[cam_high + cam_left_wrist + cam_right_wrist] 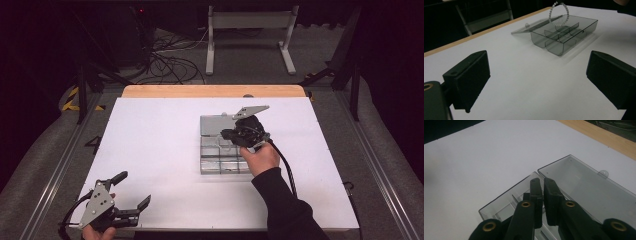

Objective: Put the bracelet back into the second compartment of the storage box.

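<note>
I had the right gripper [227, 135] pinched nearly shut over the clear box [564, 33], the bead ring [559, 14] dangling below it, its grip point hidden behind the jaws, while my left gripper [134, 196] sat wide open, empty, well back.

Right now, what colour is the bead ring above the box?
Pale whitish-grey bead ring, seen best in the left gripper view.

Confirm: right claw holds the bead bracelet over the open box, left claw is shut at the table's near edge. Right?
Not quite. The left claw is open, not shut: the left gripper view shows its jaws standing wide apart with bare table between them. The rest holds: the right claw is closed and the bead bracelet hangs over the open clear box.
</note>
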{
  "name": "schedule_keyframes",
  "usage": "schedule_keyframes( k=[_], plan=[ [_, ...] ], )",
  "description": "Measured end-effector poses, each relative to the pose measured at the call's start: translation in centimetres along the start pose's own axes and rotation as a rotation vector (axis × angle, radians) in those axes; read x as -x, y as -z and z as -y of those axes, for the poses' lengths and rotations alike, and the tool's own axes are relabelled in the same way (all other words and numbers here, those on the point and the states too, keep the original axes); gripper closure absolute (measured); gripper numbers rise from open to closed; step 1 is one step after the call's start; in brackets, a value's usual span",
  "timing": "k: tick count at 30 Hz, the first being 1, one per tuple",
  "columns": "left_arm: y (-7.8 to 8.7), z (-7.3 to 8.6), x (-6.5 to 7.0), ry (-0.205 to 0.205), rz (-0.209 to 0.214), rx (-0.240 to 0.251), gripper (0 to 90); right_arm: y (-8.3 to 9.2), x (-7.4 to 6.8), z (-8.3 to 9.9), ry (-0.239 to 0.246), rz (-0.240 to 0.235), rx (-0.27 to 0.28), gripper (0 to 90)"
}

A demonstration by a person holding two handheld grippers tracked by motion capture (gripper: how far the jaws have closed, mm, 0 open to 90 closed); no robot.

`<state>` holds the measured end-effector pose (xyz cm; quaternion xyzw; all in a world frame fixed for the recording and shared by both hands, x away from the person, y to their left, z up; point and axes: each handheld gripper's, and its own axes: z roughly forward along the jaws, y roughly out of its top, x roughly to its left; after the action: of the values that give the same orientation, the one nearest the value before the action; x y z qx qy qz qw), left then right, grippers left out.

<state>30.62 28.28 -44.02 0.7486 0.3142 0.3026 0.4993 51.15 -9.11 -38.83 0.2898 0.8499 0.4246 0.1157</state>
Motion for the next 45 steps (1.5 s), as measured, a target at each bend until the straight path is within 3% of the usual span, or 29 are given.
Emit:
schedule_keyframes(
  k=[19,45],
  plan=[
    [0.0,0.0,0.0,0.002,0.002,-0.001,5.7,-1.3,-0.1,0.7,-0.018,-0.016,-0.031,86.4],
    [0.0,0.0,-0.1,-0.007,-0.003,0.0,5.7,-1.9,1.5,1.8,-0.074,0.01,-0.073,85.7]
  ],
)
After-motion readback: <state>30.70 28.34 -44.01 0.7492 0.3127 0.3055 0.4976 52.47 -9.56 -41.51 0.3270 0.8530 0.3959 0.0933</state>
